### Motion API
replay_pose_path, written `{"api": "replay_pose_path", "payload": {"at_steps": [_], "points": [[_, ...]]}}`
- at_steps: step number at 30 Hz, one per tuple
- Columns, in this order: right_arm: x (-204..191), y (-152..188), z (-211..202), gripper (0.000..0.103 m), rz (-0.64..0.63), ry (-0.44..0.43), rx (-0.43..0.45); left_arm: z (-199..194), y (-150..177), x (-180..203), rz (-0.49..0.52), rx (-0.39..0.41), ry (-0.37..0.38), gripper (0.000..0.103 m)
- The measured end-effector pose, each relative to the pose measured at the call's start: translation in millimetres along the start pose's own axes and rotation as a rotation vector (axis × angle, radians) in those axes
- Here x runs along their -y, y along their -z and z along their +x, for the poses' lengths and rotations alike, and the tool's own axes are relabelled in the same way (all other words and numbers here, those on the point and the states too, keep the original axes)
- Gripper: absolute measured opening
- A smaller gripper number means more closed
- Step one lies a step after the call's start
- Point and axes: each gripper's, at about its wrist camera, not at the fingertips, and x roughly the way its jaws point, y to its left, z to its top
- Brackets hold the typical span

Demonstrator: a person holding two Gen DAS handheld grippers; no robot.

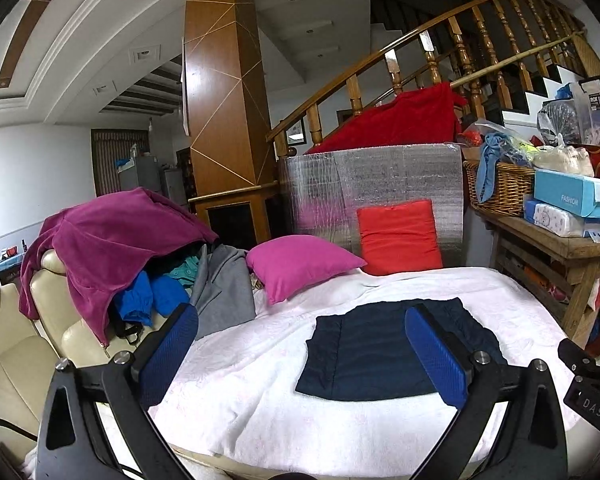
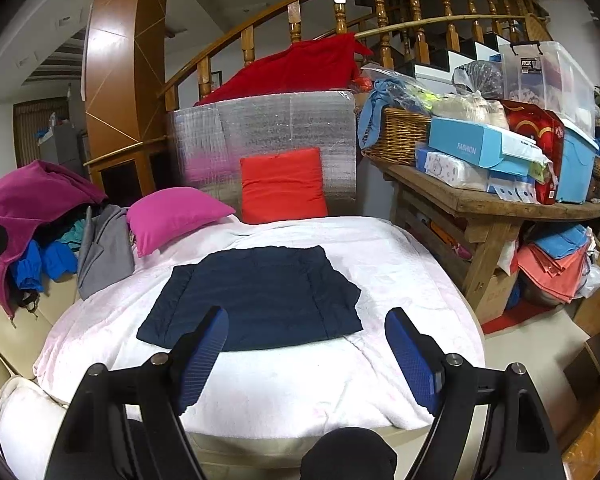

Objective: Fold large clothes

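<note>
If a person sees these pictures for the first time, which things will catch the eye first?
First, the dark navy garment, folded flat in the middle of the white blanket, with both tongs open and empty in front of it. Next, the magenta pillow and red cushion behind it, and the pile of clothes on the left.

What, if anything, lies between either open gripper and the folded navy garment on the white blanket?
Nothing visible. The navy garment lies flat on the white blanket, bare blanket only before the left gripper and right gripper. The pink cushion sits behind it.
</note>
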Motion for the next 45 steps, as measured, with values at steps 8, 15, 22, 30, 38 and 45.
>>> {"api": "replay_pose_path", "payload": {"at_steps": [8,15,22,30,38,45], "points": [[-5.9,3.1,5.5,0.083,-0.006,-0.018,-0.020,-0.5,0.5,-1.9,-0.004,0.002,-0.003,0.103],[-8.3,4.4,6.8,0.083,-0.004,-0.027,-0.023,-0.8,1.0,-3.4,-0.014,-0.003,-0.006,0.103],[-5.8,4.8,8.6,0.083,0.008,-0.029,-0.025,-0.5,1.6,-3.3,-0.012,-0.006,-0.007,0.103],[-6.0,7.0,11.2,0.083,0.012,-0.031,-0.032,1.3,3.0,-3.6,-0.011,-0.012,-0.011,0.103],[-7.5,8.4,12.7,0.083,0.020,-0.037,-0.034,3.8,4.1,-3.8,-0.008,-0.015,-0.020,0.103],[-7.8,9.6,13.9,0.083,0.025,-0.042,-0.032,5.8,4.6,-4.6,-0.014,-0.017,-0.024,0.103]]}}
